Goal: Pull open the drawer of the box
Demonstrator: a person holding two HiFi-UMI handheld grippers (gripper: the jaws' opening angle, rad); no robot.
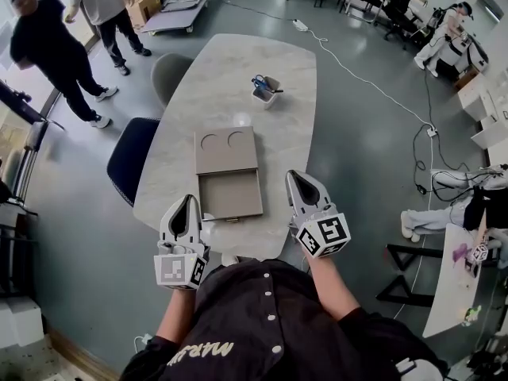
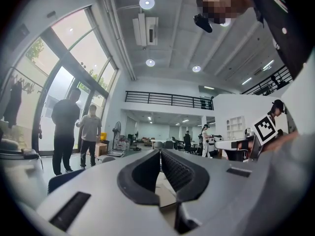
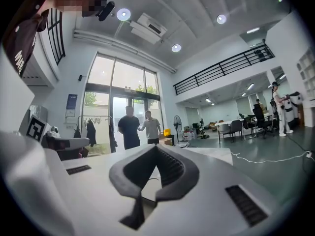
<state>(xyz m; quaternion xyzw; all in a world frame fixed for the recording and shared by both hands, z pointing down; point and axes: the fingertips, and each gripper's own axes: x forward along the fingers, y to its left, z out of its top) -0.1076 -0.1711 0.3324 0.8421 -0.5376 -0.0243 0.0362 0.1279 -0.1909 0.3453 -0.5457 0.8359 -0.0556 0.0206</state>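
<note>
Both sets of tongs are pressed together, nothing pinched in either. The box (image 1: 226,151) sits on the tabletop (image 1: 238,70) just ahead of them, and its drawer (image 1: 230,197) is slid out between the left tongs (image 1: 190,202) and the right tongs (image 1: 298,178). The drawer's front is close to the left tongs' tip. A small container (image 1: 264,91) stands farther ahead, past the box.

The head camera looks steeply down from above the person onto the table (image 1: 238,70) and the box (image 1: 226,151), both close below. The cameras on the left gripper (image 2: 160,152) and right gripper (image 3: 156,148) sit low behind their jaws, tilted up across the hall towards the ceiling (image 3: 197,14). All three views share the bystander in black (image 1: 48,50) by the windows (image 2: 59,82) (small and far in the gripper views).
</note>
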